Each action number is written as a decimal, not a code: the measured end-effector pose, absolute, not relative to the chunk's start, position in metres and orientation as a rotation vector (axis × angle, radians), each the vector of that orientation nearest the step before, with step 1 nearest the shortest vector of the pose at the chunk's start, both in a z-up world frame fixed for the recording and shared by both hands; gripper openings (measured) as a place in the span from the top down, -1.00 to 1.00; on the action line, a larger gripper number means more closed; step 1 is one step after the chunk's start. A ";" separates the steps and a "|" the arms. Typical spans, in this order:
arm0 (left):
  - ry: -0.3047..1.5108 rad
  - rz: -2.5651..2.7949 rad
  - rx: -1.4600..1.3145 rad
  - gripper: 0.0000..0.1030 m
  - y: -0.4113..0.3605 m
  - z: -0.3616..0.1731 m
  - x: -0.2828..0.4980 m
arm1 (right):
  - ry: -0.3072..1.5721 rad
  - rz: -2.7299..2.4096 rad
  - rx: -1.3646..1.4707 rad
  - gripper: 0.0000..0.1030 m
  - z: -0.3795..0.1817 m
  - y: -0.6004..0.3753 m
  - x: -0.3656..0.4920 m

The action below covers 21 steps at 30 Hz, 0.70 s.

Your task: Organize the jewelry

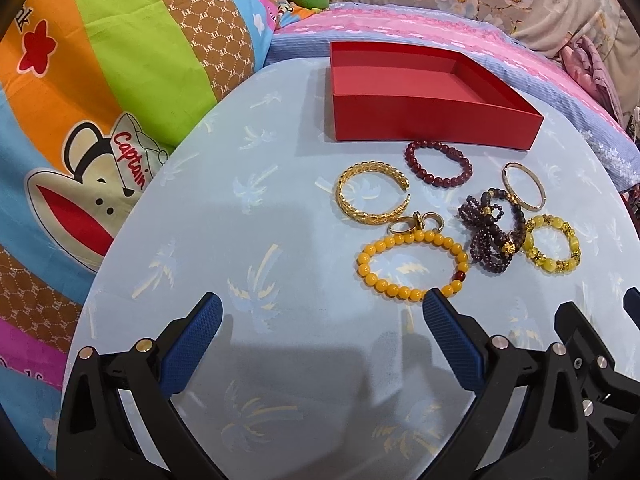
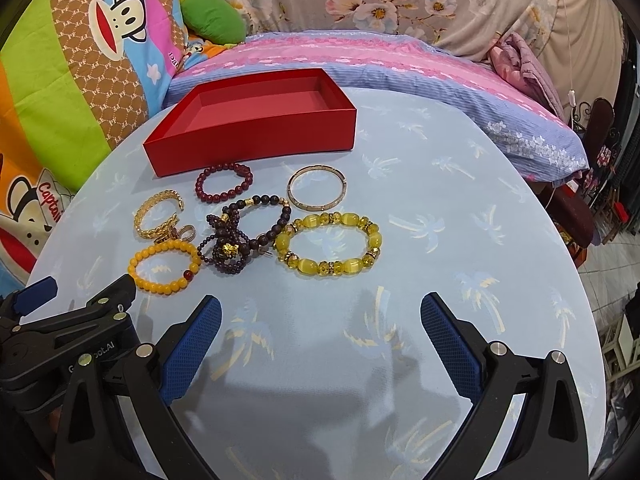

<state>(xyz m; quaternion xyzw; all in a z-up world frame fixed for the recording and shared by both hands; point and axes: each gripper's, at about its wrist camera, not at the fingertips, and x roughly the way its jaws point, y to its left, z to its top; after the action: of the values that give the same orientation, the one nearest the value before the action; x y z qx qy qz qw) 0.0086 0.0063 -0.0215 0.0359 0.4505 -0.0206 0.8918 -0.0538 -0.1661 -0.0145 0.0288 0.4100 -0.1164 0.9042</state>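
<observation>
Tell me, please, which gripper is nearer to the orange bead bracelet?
Left. The left gripper hangs open with one fingertip right at the orange bead bracelet; the right gripper, also open, sits off to the bracelet's right, nearer the yellow bracelet.

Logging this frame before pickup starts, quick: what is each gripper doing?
Left gripper: open, holding nothing, above the pale blue palm-print tablecloth.
Right gripper: open, holding nothing.

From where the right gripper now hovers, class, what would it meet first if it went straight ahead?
Probably the pale yellow glass-bead bracelet: it lies ahead of the open right gripper, slightly left of centre, on the blue tablecloth. Depth is uncertain.
</observation>
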 end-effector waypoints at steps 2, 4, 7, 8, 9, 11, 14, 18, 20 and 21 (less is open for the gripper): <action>0.940 -0.055 0.043 -0.86 0.011 -0.023 0.011 | 0.848 -0.243 0.058 -0.87 -0.015 -0.167 -0.053; 0.952 -0.052 0.013 -0.86 0.017 -0.024 0.015 | 0.851 -0.248 0.062 -0.87 -0.016 -0.169 -0.052; 0.963 -0.039 -0.024 -0.86 0.025 -0.026 0.021 | 0.859 -0.257 0.074 -0.87 -0.018 -0.175 -0.050; 0.964 -0.033 -0.027 -0.86 0.027 -0.027 0.023 | 0.861 -0.261 0.076 -0.87 -0.019 -0.178 -0.049; 0.966 -0.027 -0.028 -0.86 0.028 -0.027 0.025 | 0.864 -0.264 0.080 -0.87 -0.019 -0.180 -0.048; 0.969 -0.026 -0.033 -0.86 0.029 -0.027 0.029 | 0.871 -0.268 0.089 -0.87 -0.021 -0.184 -0.046; 0.960 -0.036 -0.035 -0.86 0.027 -0.025 0.038 | 0.880 -0.268 0.093 -0.87 -0.024 -0.187 -0.042; 0.957 -0.064 -0.035 -0.86 0.018 -0.022 0.056 | 0.884 -0.259 0.088 -0.87 -0.026 -0.188 -0.037; 0.961 -0.076 -0.039 -0.86 0.012 -0.022 0.066 | 0.886 -0.257 0.084 -0.87 -0.026 -0.188 -0.034; 0.964 -0.081 -0.041 -0.86 0.009 -0.022 0.071 | 0.887 -0.255 0.084 -0.87 -0.026 -0.188 -0.033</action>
<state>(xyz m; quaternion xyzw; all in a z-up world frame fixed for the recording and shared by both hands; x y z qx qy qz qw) 0.0714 0.0091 -0.0224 -0.0195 0.4632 -0.0388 0.8852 -0.0333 -0.1882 -0.0265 0.0407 0.4280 -0.1232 0.8944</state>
